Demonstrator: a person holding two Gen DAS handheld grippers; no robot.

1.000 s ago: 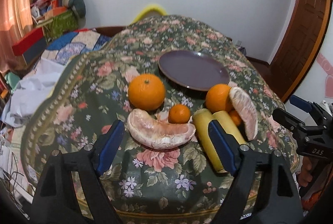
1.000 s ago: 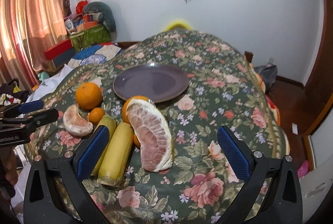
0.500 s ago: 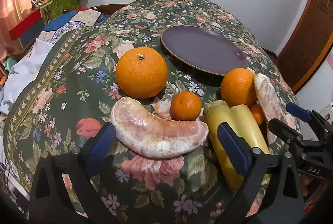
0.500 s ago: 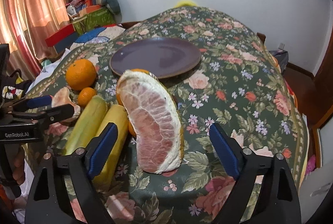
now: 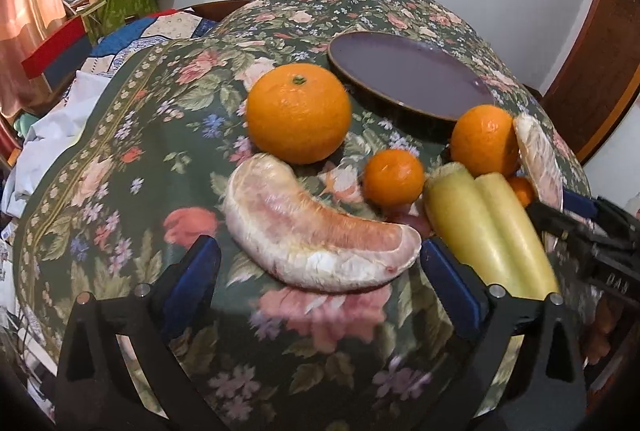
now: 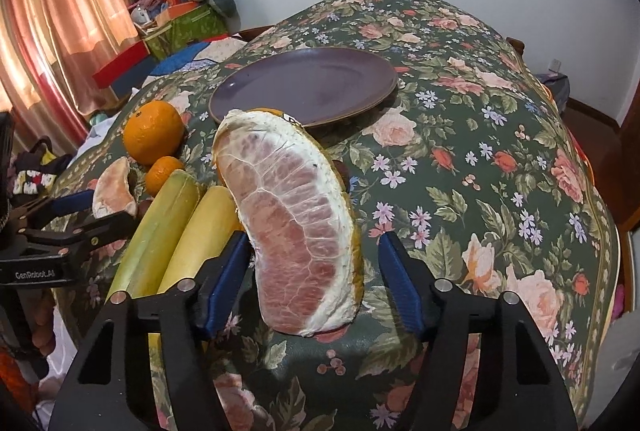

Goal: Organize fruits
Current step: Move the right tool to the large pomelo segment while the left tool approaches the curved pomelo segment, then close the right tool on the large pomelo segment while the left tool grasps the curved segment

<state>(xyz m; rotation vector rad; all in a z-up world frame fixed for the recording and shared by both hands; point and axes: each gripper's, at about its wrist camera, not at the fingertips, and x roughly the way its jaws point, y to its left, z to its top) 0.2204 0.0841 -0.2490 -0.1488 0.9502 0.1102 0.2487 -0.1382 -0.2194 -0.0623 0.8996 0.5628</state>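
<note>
A peeled pomelo wedge (image 5: 316, 239) lies on the floral tablecloth, between the fingers of my open left gripper (image 5: 320, 271), which does not touch it. A second pomelo wedge (image 6: 296, 227) stands on edge between the fingers of my open right gripper (image 6: 316, 271), also untouched. Behind are a big orange (image 5: 298, 113), a small mandarin (image 5: 393, 178), another orange (image 5: 484, 141) and two yellow-green bananas (image 5: 488, 235). A purple plate (image 5: 408, 75) sits empty further back; it also shows in the right wrist view (image 6: 304, 87).
The table (image 6: 480, 135) is covered by a green floral cloth. Its right half holds no objects. Clutter, boxes and bedding (image 5: 100, 15) lie off the table's left side. A pink curtain (image 6: 60, 11) hangs at the left, a wooden door (image 5: 592, 71) at the right.
Both grippers have moved forward and lower, closing in around their pomelo wedges. The right gripper's fingers have narrowed somewhat. No fruit has moved.
</note>
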